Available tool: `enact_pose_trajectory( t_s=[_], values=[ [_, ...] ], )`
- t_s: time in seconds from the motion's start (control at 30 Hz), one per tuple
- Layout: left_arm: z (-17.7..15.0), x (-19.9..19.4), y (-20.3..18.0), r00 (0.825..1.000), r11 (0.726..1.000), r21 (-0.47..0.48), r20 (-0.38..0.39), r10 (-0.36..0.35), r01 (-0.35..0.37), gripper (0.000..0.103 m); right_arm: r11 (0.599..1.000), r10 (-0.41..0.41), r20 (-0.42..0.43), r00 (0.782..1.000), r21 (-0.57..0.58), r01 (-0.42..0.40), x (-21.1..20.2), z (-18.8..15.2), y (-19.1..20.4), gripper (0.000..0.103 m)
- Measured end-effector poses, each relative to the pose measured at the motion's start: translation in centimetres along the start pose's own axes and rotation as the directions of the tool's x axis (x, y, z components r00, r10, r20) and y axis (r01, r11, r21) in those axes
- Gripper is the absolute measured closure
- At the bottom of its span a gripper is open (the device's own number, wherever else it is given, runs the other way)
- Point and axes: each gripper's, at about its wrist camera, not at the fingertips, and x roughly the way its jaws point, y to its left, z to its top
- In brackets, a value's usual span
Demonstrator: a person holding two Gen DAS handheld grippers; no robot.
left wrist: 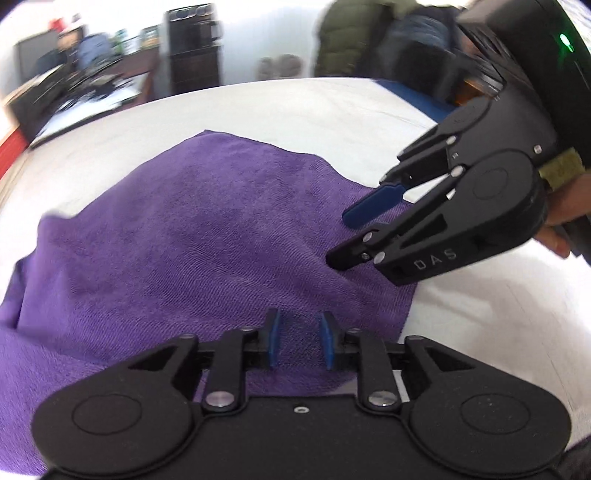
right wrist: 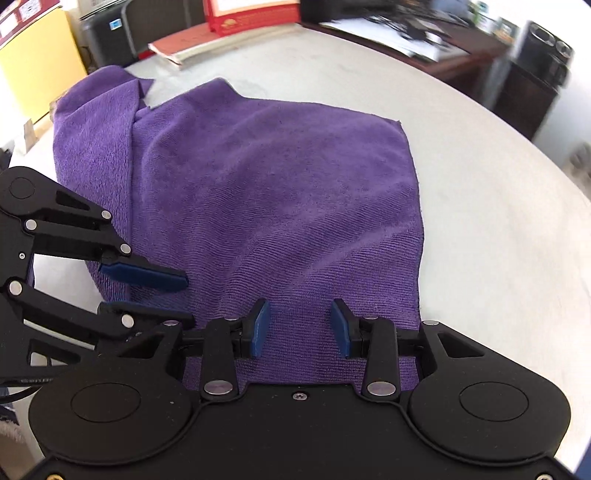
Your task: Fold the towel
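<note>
A purple towel [left wrist: 192, 236] lies loosely doubled over on the white table [left wrist: 295, 110]; it also shows in the right wrist view [right wrist: 280, 199], with a rumpled flap at its far left. My left gripper [left wrist: 300, 341] is open just above the towel's near edge, its blue pads apart with nothing between them. It shows from the side in the right wrist view [right wrist: 184, 299]. My right gripper [right wrist: 301, 328] is open over the towel's near edge. In the left wrist view it [left wrist: 338, 236] reaches in from the right, jaws apart over the towel's right side.
The white table's edge [right wrist: 480, 122] curves round the far side. A red-and-white box [right wrist: 251, 14] and papers [right wrist: 177, 48] lie at the far edge. A dark cabinet [left wrist: 194, 44] and people [left wrist: 351, 37] stand beyond the table.
</note>
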Motion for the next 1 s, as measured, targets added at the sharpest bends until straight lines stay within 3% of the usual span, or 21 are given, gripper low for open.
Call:
enact_pose_trajectory(
  t_s=[0.27, 0.63, 0.73, 0.83, 1.0],
  values=[
    [-0.1, 0.8, -4.8, 0.994, 0.989, 0.099, -0.021, -0.11, 0.112, 0.078, 0.988, -0.069, -0.035, 0.997, 0.135, 0.073, -4.4, -6.1, -1.3, 0.068],
    [0.3, 1.6, -5.7, 0.977, 0.959, 0.19, -0.082, -0.199, 0.211, 0.078, 0.951, -0.132, -0.041, 0.99, 0.278, 0.138, -8.6, -9.4, -0.2, 0.068],
    [1.2, 1.4, -4.3, 0.975, 0.964, 0.151, -0.09, -0.205, 0.217, 0.079, 0.948, -0.138, -0.04, 0.99, 0.284, 0.143, -8.8, -8.9, 0.3, 0.067],
    [2.6, -0.2, -3.1, 0.983, 0.974, 0.133, -0.03, -0.179, 0.181, 0.079, 0.943, -0.099, -0.044, 0.994, 0.314, 0.107, -9.5, -8.3, -0.1, 0.067],
    [5.9, -0.7, 0.6, 0.996, 0.997, 0.04, 0.042, -0.075, 0.073, 0.079, 0.942, -0.112, 0.07, 0.991, 0.325, 0.083, -12.9, -5.9, -1.7, 0.067]
  ],
)
